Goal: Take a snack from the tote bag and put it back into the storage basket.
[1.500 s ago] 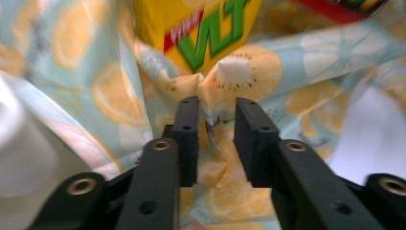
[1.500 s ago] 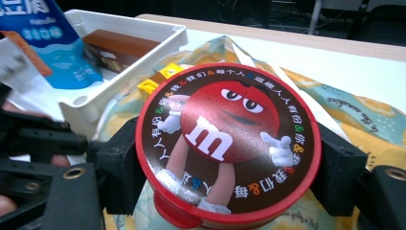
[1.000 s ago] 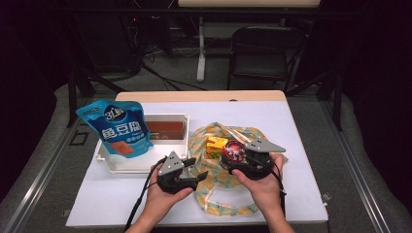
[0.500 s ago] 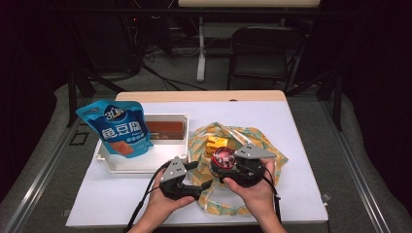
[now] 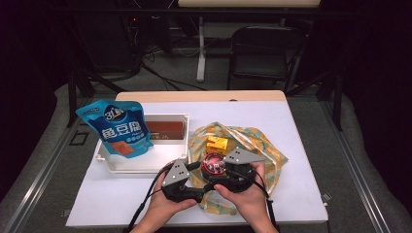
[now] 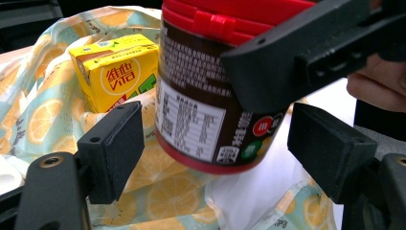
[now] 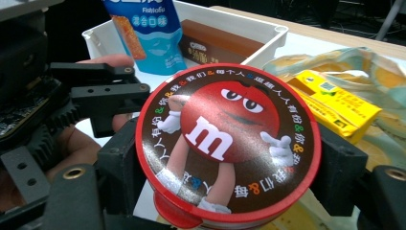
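Clamped on the candy tub (image 7: 225, 143), my right gripper (image 5: 228, 175) holds it between my left gripper's (image 6: 215, 143) just-opened jaws.

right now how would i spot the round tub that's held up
Start at the orange-print cloth bag right of the white plastic tray. Above its near edge the right gripper grips a brown round tub with a red lid, unlike the boxy yellow drink carton.
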Action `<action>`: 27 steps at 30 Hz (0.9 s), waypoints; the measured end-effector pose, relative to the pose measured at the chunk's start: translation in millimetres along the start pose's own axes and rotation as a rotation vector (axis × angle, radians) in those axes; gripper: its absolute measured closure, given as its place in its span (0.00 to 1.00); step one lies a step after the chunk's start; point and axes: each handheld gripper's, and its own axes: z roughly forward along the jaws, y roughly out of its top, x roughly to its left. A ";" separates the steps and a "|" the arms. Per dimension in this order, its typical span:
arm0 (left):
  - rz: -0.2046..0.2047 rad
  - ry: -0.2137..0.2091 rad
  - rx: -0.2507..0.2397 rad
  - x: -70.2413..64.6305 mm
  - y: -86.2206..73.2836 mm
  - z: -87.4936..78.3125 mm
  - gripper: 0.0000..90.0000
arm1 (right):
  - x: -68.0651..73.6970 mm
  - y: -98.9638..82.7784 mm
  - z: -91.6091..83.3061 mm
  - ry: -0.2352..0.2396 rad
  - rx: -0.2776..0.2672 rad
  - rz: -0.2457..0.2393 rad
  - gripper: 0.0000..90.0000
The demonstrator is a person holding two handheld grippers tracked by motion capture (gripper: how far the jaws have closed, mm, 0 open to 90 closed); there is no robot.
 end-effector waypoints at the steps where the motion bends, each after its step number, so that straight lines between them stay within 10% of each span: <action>1: 0.000 -0.001 0.000 -0.1 -0.2 0.2 0.23 | 0.8 0.0 0.3 0.001 0.007 -0.004 0.28; 27: 0.013 -0.024 0.005 1.5 -1.8 2.3 0.23 | 10.3 -0.4 5.9 0.053 0.011 0.011 0.28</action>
